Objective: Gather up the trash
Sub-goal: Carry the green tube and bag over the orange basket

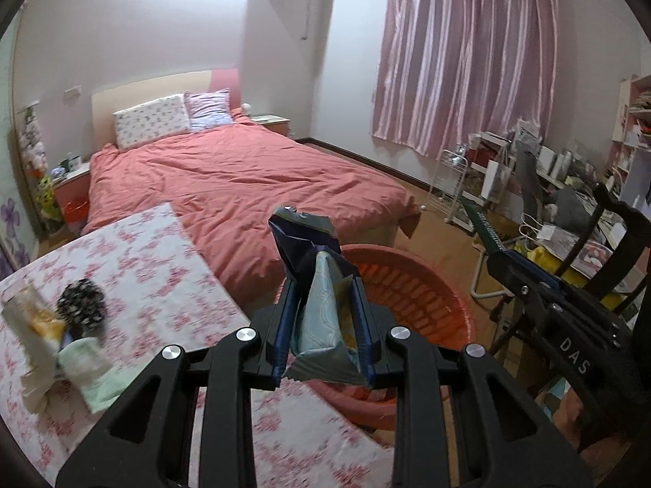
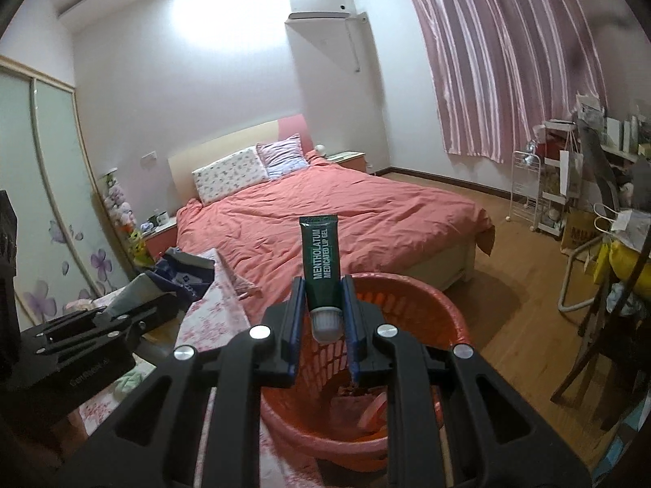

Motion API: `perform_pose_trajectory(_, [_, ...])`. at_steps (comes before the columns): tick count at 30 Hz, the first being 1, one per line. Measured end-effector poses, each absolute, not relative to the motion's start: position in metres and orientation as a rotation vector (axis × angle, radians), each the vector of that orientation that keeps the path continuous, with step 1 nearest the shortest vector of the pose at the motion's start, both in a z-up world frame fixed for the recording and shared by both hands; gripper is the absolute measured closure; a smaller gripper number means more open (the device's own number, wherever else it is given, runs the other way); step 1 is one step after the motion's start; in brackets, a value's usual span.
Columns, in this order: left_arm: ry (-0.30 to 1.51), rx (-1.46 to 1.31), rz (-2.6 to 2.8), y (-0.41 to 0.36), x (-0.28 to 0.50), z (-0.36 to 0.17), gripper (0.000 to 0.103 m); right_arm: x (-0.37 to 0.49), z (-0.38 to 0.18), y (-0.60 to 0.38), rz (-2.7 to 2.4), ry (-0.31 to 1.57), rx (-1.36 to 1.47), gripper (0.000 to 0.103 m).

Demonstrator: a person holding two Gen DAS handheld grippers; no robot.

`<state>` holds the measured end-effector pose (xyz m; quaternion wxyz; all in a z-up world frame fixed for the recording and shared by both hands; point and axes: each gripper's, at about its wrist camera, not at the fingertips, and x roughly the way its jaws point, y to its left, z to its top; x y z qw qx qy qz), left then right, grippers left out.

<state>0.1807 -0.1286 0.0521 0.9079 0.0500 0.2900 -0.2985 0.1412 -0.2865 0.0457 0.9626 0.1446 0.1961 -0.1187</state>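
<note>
The left tongs (image 1: 323,284) grip a crumpled snack wrapper (image 1: 321,297) over the red basket's (image 1: 427,280) rim – the right tongs (image 2: 323,280) clamp a green lip-gel tube (image 2: 321,260) above it.

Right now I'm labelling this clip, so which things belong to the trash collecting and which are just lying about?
Job:
left gripper, clamping snack wrappers
right gripper, clamping lip gel tube
red basket

Lying about:
bed
curtain
green cloth
</note>
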Motion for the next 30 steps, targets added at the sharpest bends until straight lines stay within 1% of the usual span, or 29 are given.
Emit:
perform_pose_trajectory(7, [0.611,0.129,-0.664,-0.156,0.184,0.047,0.076,0.147,0.034,-0.307,-0.257,0.399,0.330,0.085])
perform_pose_trajectory(14, [0.630,0.139,-0.679,-0.168,0.190,0.042,0.075,0.156,0.026,-0.319,-0.258,0.408,0.353,0.085])
perform_pose_trajectory(26, [0.715,0.152,-0.666,-0.186,0.203,0.017,0.074,0.178,0.006,-0.337,-0.250,0.448,0.408,0.085])
perform_pose_trajectory(28, [0.731,0.148,-0.659,-0.187,0.205,0.013,0.071,0.180,0.003,-0.338,-0.237,0.456,0.421,0.084])
perform_pose_trajectory(30, [0.745,0.150,-0.648,-0.187,0.207,0.010,0.064,0.182,0.001,-0.338,-0.240,0.460,0.429,0.081])
